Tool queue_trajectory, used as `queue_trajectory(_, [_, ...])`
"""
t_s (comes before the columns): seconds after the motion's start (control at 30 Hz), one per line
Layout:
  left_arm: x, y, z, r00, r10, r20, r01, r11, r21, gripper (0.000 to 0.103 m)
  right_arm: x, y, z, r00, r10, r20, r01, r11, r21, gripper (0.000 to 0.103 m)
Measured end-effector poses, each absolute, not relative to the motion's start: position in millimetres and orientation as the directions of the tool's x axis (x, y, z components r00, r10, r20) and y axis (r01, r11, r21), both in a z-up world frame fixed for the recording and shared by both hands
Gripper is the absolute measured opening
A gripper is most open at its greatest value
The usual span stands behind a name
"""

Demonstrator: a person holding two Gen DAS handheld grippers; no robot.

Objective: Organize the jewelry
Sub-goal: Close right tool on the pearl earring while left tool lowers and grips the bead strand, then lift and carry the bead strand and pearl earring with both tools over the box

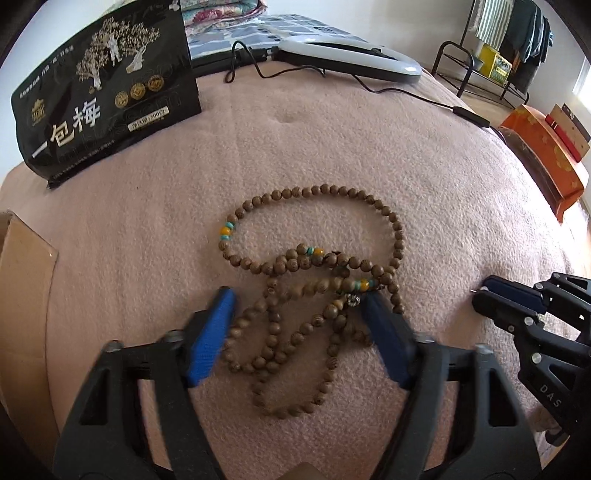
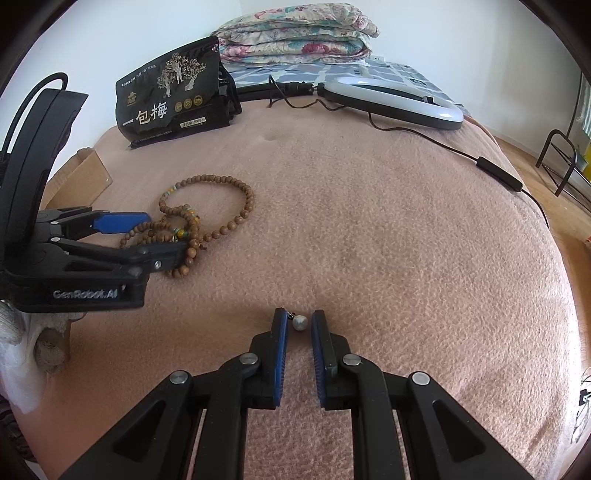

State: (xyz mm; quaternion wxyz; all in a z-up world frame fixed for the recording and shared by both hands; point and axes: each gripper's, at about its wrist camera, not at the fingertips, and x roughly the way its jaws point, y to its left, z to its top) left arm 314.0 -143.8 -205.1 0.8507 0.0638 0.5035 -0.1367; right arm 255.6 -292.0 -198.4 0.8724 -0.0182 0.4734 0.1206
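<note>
A long wooden bead necklace (image 1: 314,258) with turquoise and yellow beads lies tangled on the pink blanket (image 1: 332,147). My left gripper (image 1: 299,299) is open, low over it, with its blue pads on either side of the tangled lower loops. It also shows in the right wrist view (image 2: 155,240) at the left, over the necklace (image 2: 221,206). My right gripper (image 2: 300,323) is nearly closed, with a small pearl earring (image 2: 300,322) between its pads; I cannot tell whether they touch it. The right gripper (image 1: 480,295) shows at the right in the left view.
A black snack bag (image 1: 107,88) stands at the back left. A white ring light (image 1: 351,55) with its cable (image 1: 406,92) lies at the back. A cardboard box (image 1: 22,295) is at the left edge. An orange box (image 1: 543,162) stands off the bed's right. Folded quilts (image 2: 295,33) lie behind.
</note>
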Motion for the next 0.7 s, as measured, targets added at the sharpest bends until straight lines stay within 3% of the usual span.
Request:
queue_trajectory(0.1, [314.2, -145.1, -203.1, 0.467, -0.171, -0.868, 0.309, 0.951, -0.021, 0.027, 255.2, -291.4, -198.6, 0.523, 0.191, -0.831, -0.23, 0.97, 0.078, 0.009])
queue_trajectory(0.2, [314.5, -142.6, -202.7, 0.463, -0.191, -0.866, 0.311, 0.949, -0.043, 0.013, 254.1, -288.3, -198.6, 0.527, 0.183, -0.83, -0.237, 0.969, 0.064, 0.009])
queue_trajectory(0.7, [307.6, -119.2, -155.9, 0.539, -0.278, -0.795, 0.266, 0.952, -0.153, 0.01, 244.4, -285.8, -179.1, 0.555, 0.175, -0.813, -0.241, 0.969, 0.043, 0.008])
